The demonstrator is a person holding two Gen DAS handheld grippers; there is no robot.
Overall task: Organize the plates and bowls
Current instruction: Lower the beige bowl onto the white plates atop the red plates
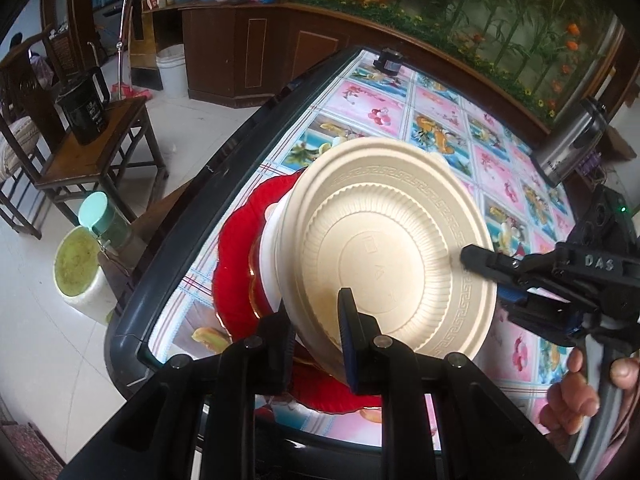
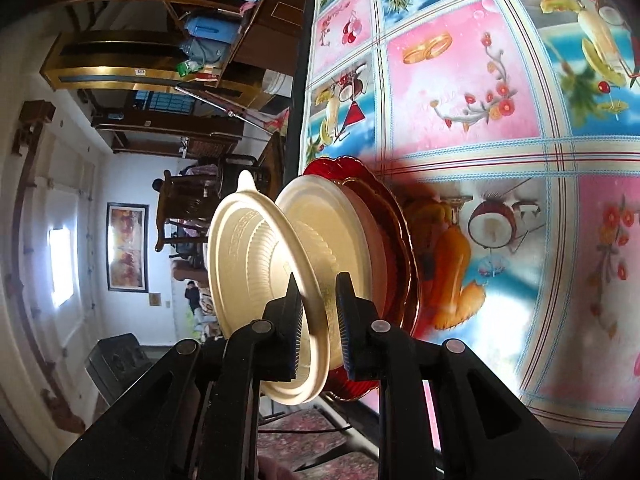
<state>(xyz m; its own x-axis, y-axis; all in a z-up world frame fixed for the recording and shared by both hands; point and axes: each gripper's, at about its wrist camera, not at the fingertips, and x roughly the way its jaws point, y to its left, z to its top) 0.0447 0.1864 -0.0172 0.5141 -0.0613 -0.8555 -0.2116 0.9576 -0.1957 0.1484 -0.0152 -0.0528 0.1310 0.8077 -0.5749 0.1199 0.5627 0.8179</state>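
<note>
Stack of tableware, centre of both views: one cream moulded-plastic bowl (image 1: 384, 252) with ribbed wall and key-pattern rim, held tilted above a second cream plastic bowl (image 2: 340, 232); beneath that, a white dish (image 1: 270, 264), only partly seen; at the bottom, a red scalloped glass plate with gilt edge (image 1: 232, 264). The stack sits near the left edge of a table covered by a pink-and-blue fruit-print oilcloth (image 1: 452, 120).

Risk, judged: the top bowl is canted and not yet nested. With the right-hand grip apparently slack, support falls mostly to one edge hold; a slip there could drop the bowl askew onto the stack or send it off the nearby table edge. Thin plastic rim may also flex and spring free under a narrow pinch.

Tooling:
- Left gripper (image 1: 320, 344), lower centre of the left wrist view: jaws drawn close together, clamped on the near rim of the top cream bowl, one pad inside the wall, one outside.
- Right gripper (image 2: 320, 320), lower centre of the right wrist view: jaws narrowly apart and straddling the opposite rim; a sliver of space shows beside the rim, so the pads appear not to press.

Surroundings: a person's hand (image 1: 580, 392) on the right gripper's handle at lower right; black kettle on a wooden stool (image 1: 84, 108) at upper left; lidded green-and-white bin (image 1: 80, 264) on the floor at left.
</note>
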